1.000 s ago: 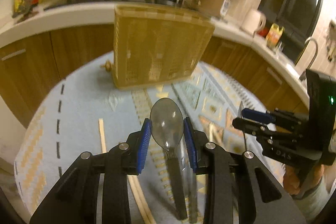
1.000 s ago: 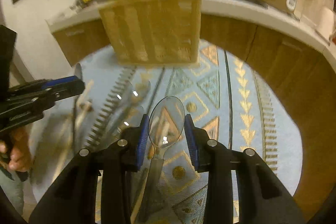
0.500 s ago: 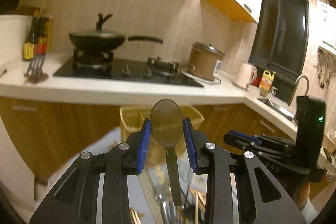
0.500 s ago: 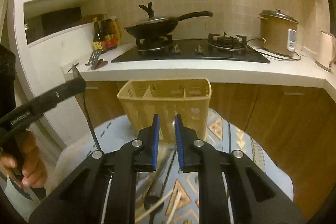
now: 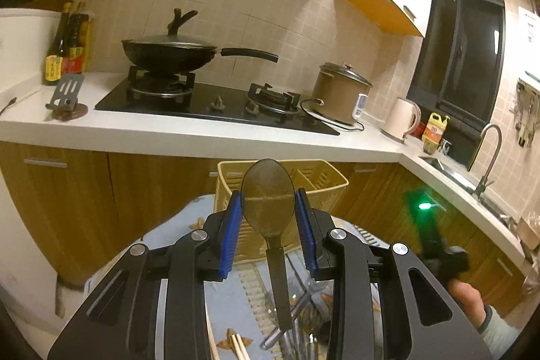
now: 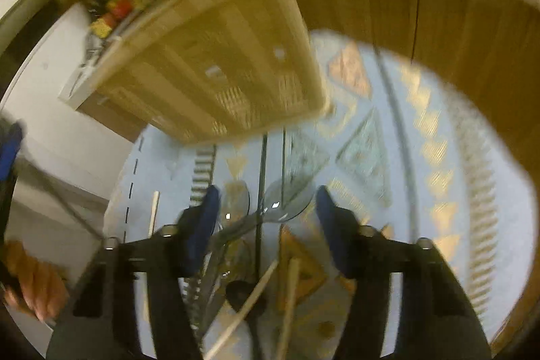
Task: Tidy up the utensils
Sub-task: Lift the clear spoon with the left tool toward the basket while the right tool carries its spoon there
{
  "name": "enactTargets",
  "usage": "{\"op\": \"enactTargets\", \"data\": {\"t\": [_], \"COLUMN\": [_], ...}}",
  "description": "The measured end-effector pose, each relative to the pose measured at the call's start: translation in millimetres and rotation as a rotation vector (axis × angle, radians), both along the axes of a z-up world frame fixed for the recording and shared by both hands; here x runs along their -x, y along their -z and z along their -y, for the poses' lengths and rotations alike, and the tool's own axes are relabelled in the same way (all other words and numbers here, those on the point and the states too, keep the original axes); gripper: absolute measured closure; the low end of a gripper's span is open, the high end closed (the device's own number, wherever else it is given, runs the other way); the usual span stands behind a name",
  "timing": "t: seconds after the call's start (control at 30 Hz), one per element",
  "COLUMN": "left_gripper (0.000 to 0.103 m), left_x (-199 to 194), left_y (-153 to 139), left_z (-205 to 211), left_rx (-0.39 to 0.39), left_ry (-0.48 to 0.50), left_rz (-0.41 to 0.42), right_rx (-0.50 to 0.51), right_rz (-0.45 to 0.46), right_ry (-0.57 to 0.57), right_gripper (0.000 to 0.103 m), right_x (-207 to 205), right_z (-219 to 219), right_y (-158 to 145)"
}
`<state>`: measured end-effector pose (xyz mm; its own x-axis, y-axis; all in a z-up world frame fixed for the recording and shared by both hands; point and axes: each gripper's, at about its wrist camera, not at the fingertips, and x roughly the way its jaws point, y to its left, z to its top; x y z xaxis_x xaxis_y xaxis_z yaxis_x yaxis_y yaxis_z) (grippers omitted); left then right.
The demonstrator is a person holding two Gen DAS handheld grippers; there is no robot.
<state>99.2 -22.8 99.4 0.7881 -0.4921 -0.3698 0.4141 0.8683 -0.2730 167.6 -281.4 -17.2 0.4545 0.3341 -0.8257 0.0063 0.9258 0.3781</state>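
Note:
My left gripper (image 5: pixel 268 201) is shut on a dark spoon (image 5: pixel 270 225), its bowl upright between the blue pads, in front of the yellow slotted utensil basket (image 5: pixel 324 177). My right gripper (image 6: pixel 267 194) points down over a heap of utensils on the patterned mat (image 6: pixel 422 157). Its jaws are opening and nothing is pressed between them. Clear spoons (image 6: pixel 290 201) and wooden chopsticks (image 6: pixel 290 292) lie under it, and the basket (image 6: pixel 219 56) stands just beyond. The right wrist view is blurred. The right gripper's body with a green light (image 5: pixel 435 245) shows at the right of the left wrist view.
Behind the basket runs a white counter (image 5: pixel 202 130) with a wok (image 5: pixel 168 51) on the stove, a rice cooker (image 5: pixel 341 93), a kettle (image 5: pixel 401 118) and a sink tap (image 5: pixel 487 154). Wooden cabinet doors (image 5: pixel 67 191) stand below. A hand (image 6: pixel 30 279) holds the left gripper.
My left gripper rose with the dark spoon and now faces the counter. My right gripper lost its clear spoon, closed empty, then tipped down over the heap and spread its jaws.

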Motion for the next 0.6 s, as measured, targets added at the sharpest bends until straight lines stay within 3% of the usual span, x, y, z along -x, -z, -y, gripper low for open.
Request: {"op": "enactTargets", "data": {"t": [0.03, 0.17, 0.3, 0.47, 0.6], "left_gripper": [0.073, 0.073, 0.073, 0.073, 0.073], "left_x": [1, 1, -1, -5, -6], "left_y": [2, 9, 14, 21, 23], "left_z": [-1, -10, -19, -28, -35], "left_rx": [-0.003, -0.001, 0.013, 0.041, 0.055], "left_ry": [0.004, 0.012, 0.017, 0.014, 0.012], "left_rz": [0.002, -0.009, -0.015, -0.032, -0.033], "right_rx": [-0.017, -0.027, -0.104, -0.023, 0.101], "right_rz": [-0.030, -0.094, -0.153, -0.139, -0.107], "right_ry": [0.018, 0.101, 0.172, 0.229, 0.242], "right_gripper": [0.060, 0.061, 0.061, 0.061, 0.061], "right_x": [-3, -2, 2, -14, -26], "right_z": [-2, -3, 0, -10, -29], "right_y": [8, 23, 35, 36, 34]}}
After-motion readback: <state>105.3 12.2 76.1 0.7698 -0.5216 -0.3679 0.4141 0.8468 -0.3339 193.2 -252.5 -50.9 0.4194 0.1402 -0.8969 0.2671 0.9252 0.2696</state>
